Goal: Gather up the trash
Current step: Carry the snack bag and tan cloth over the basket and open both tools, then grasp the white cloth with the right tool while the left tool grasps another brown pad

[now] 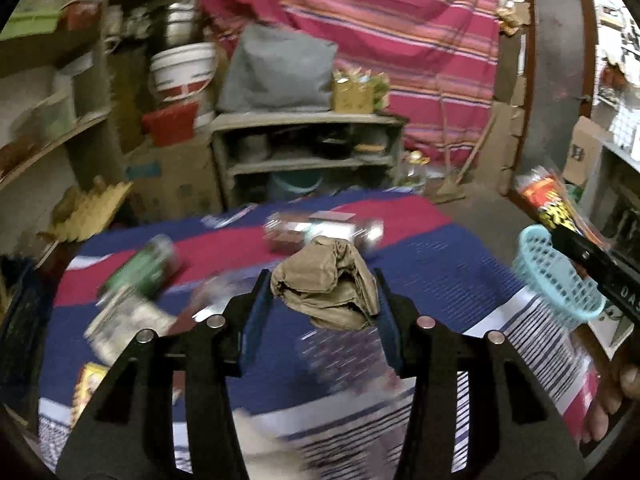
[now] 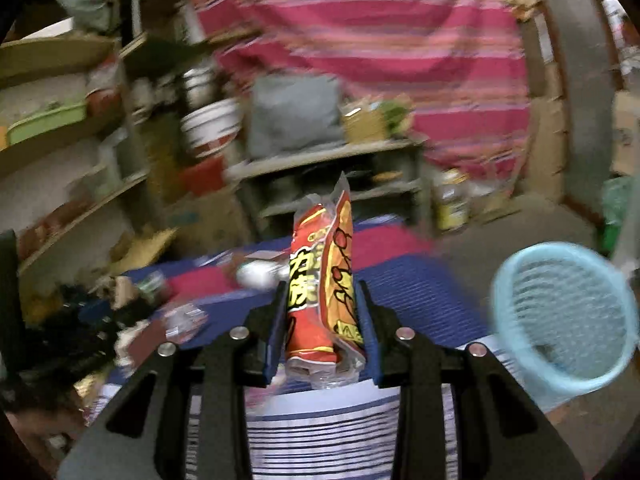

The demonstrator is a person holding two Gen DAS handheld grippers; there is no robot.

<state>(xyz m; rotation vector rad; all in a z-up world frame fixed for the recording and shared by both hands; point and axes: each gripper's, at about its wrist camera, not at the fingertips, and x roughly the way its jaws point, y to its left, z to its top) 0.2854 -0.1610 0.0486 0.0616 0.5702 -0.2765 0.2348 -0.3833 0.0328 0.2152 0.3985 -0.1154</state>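
Note:
My left gripper (image 1: 321,294) is shut on a crumpled brown paper wad (image 1: 320,272) and holds it above the striped mat (image 1: 440,264). My right gripper (image 2: 322,292) is shut on a red and orange snack wrapper (image 2: 320,256) that stands upright between its pads. In the left wrist view that wrapper (image 1: 546,200) shows at the far right, just above the light blue mesh basket (image 1: 556,276). The basket (image 2: 560,320) lies to the right of the right gripper, tilted with its mouth toward me. Blurred litter remains on the mat: a green packet (image 1: 148,264) and a shiny wrapper (image 1: 320,228).
A low grey shelf unit (image 1: 304,144) stands behind the mat, with a white bucket (image 1: 180,72) and boxes to its left. Wall shelves (image 1: 48,140) run along the left. A pink striped cloth (image 1: 400,40) hangs behind. A person's bare foot (image 1: 604,412) rests at the mat's right edge.

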